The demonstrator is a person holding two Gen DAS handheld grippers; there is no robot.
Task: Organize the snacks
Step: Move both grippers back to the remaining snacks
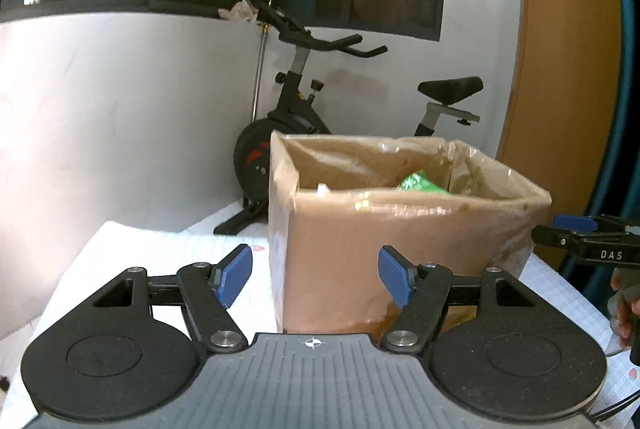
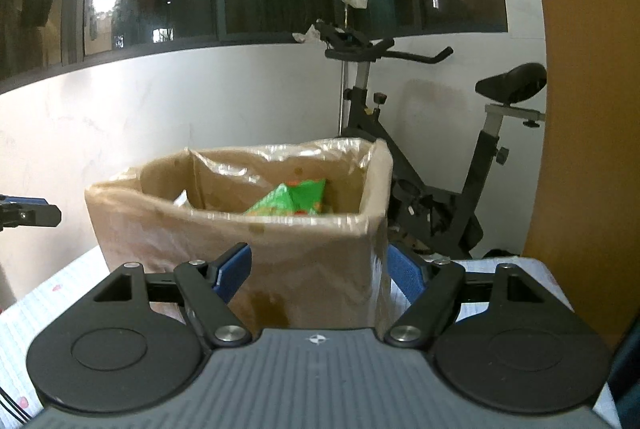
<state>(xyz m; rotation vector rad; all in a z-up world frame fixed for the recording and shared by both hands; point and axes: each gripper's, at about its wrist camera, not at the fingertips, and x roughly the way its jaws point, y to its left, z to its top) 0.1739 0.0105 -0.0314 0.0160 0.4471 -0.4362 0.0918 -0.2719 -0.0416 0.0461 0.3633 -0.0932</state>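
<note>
Both grippers are hanging open w/ nothing between the pads: left gripper (image 1: pixel 316 279), right gripper (image 2: pixel 318 275). Just ahead of each, the cardboard box (image 1: pixel 400 229) is sitting on the table (image 1: pixel 140 249), approx. centred btwn them. A green snack bag (image 2: pixel 296 201) is already lying inside, so some sorting looks done. No loose snacks are showing outside; can't tell what's left.

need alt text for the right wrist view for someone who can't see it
An open cardboard box lined with clear plastic stands on a white cloth-covered table, with a green snack packet inside. The right gripper, fingers apart and empty, points at the box. An exercise bike stands behind, by a white wall under dark windows.
</note>
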